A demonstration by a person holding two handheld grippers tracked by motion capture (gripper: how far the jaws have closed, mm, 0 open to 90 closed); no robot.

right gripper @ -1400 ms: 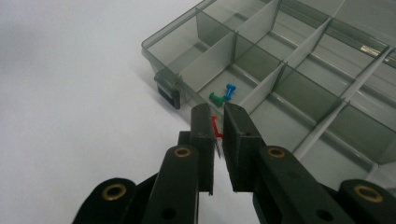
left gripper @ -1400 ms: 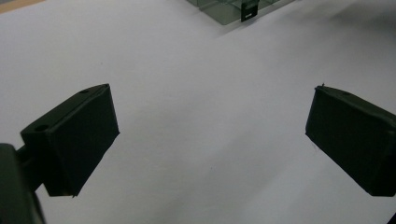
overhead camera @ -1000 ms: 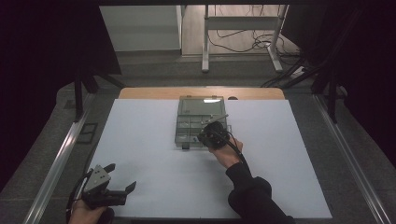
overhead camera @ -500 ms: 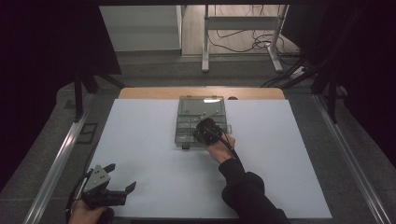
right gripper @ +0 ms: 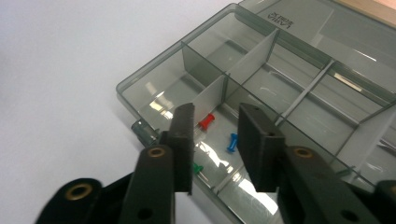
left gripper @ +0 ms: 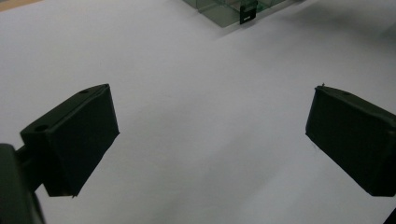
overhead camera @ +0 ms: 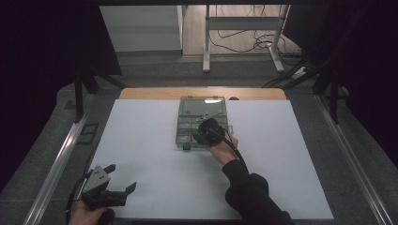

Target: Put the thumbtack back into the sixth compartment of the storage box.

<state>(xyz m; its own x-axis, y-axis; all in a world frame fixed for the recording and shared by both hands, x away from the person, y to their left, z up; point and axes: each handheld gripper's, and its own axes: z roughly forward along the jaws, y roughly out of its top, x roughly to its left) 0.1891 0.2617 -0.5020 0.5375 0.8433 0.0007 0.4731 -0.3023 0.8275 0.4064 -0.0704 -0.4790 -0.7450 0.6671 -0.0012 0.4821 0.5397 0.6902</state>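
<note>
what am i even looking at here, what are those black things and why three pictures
A person at a table holds a hand-held tool with two black jaws in each hand; no robot arm is involved. The high view looks down from above. The other two pictures come from small cameras riding on each tool, looking along its jaws.

On the white table top lies a clear compartment box with its lid open. The right gripper hangs over the box; its jaws have just been opening, with a gap and nothing between them. Below lie a red pushpin, a blue pushpin and a green pushpin.

The left gripper waits at the near left of the table, jaws wide open, holding nothing.
</note>
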